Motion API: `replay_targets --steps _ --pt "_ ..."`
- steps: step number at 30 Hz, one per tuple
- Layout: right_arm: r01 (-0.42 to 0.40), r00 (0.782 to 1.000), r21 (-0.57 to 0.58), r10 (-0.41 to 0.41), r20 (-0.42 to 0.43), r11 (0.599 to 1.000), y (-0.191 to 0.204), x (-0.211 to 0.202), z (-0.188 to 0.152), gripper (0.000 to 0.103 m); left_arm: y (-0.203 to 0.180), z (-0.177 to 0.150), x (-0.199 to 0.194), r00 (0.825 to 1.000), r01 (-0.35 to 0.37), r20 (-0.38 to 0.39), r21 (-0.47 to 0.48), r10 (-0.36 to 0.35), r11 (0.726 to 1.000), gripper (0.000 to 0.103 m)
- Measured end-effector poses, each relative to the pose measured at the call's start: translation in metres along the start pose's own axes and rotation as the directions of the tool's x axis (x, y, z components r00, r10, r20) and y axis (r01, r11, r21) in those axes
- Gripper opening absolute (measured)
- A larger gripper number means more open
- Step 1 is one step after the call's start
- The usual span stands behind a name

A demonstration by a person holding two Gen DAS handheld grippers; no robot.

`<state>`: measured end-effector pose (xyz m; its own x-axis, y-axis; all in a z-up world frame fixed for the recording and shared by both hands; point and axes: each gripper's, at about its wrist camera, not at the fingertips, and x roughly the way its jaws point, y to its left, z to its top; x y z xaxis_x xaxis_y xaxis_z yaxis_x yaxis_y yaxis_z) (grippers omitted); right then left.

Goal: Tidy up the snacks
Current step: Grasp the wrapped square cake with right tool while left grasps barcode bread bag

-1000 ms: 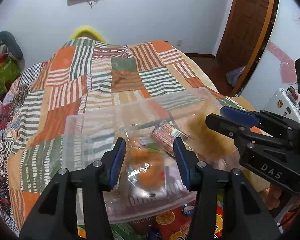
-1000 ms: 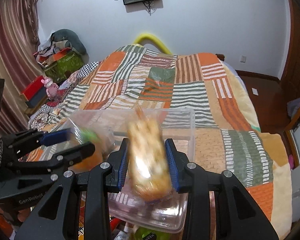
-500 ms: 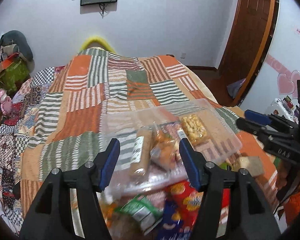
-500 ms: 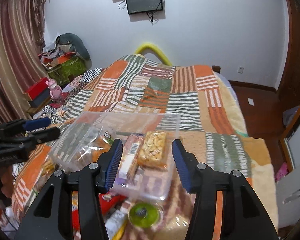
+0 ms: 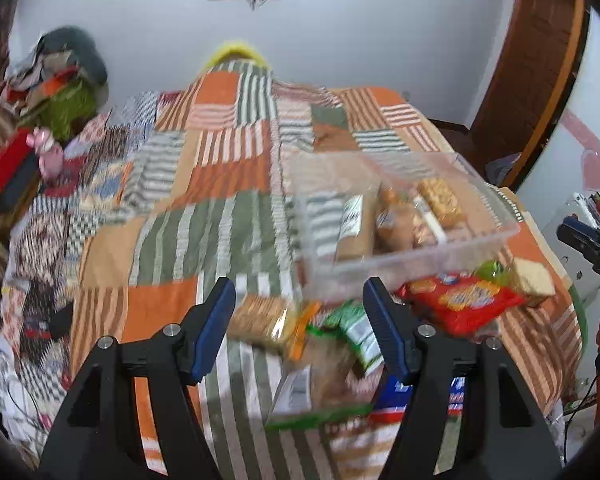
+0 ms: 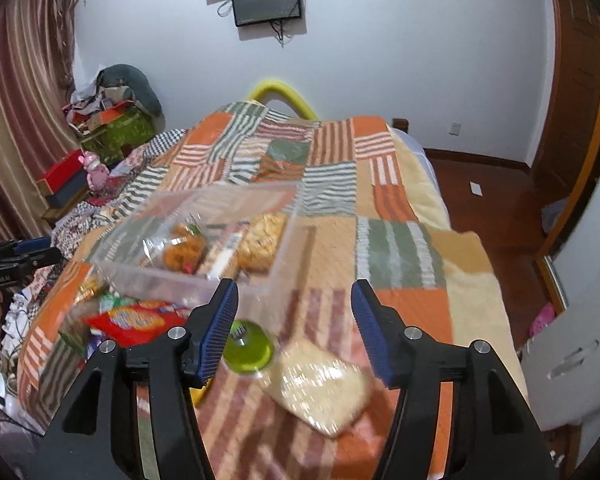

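Hovering over the bed [image 5: 228, 168], the left hand-held gripper [image 5: 298, 320] and right hand-held gripper [image 6: 294, 316] both gape apart, holding nothing. A clear bin [image 5: 496, 216] near the bed's near edge holds several snacks; loose packets, among them a red bag [image 5: 460, 300], lie just before it.

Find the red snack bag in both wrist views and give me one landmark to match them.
Left wrist: the red snack bag lies right of centre, just in front of the clear plastic bin.
Right wrist: the same bag lies lower left, again at the bin's near wall.
Shared landmark: the round green container beside the bag.
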<state>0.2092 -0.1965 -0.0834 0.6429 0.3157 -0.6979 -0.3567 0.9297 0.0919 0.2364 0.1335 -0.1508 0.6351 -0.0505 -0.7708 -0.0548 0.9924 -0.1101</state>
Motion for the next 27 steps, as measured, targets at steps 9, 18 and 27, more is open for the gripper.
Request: replay_targets --steps 9,18,27 --pt "0.021 0.997 0.094 -0.014 -0.071 0.995 -0.014 0.004 -0.038 0.065 0.011 -0.047 0.016 0.997 0.013 -0.082 -0.060 -0.017 0.998 0.066" --pt "0.017 0.991 0.125 0.000 -0.134 0.992 -0.014 0.020 -0.053 0.079 0.000 -0.062 0.037 0.992 0.040 -0.117 -0.073 -0.048 0.997 0.066" --pt "0.058 0.985 0.098 -0.040 -0.170 0.994 -0.008 0.036 -0.056 0.090 -0.005 -0.067 0.060 0.987 0.041 -0.148 -0.084 -0.054 0.996 0.066"
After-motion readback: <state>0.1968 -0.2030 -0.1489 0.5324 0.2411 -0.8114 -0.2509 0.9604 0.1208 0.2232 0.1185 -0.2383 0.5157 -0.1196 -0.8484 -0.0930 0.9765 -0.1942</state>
